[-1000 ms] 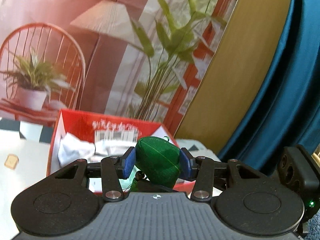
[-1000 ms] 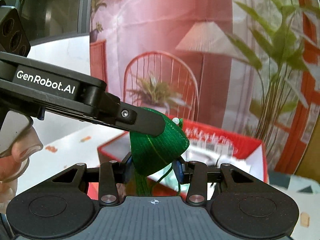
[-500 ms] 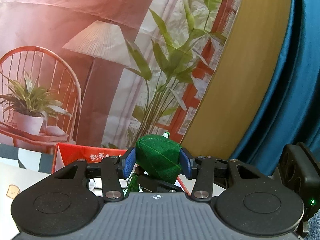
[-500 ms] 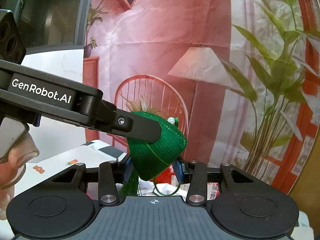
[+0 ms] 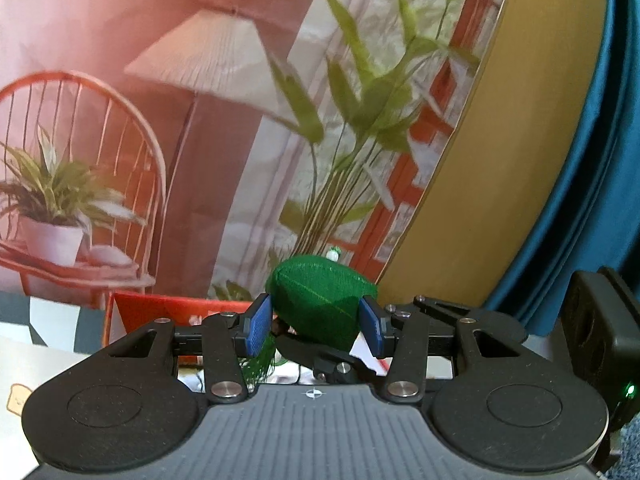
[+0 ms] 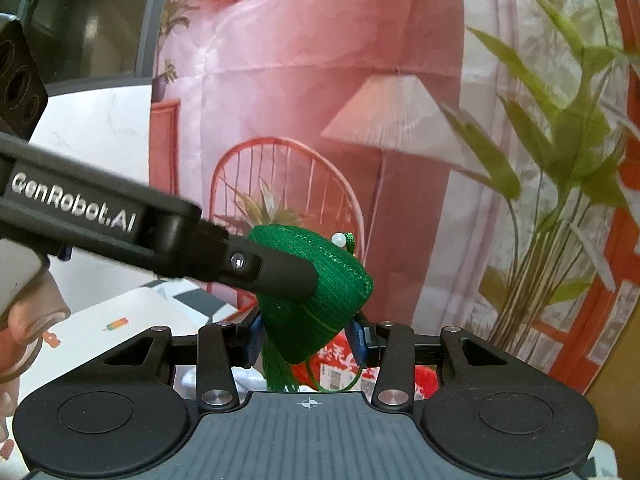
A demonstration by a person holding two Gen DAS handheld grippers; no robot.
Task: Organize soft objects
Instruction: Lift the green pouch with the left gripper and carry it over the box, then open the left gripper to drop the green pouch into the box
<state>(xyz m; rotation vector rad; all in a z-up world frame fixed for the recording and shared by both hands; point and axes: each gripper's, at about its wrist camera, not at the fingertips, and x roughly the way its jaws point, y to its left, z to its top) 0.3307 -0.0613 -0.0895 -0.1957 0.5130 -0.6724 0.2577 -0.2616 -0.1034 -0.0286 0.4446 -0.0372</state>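
I've got both the left gripper [image 5: 316, 322] and right gripper [image 6: 306, 338] clamped on the green pouch [image 5: 320, 300], above the red box [image 5: 168, 306].

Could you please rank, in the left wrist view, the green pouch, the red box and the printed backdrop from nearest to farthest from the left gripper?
1. Green pouch: clamped in the left gripper.
2. Red box: just beyond, lower left.
3. Printed backdrop: farthest, behind the box.
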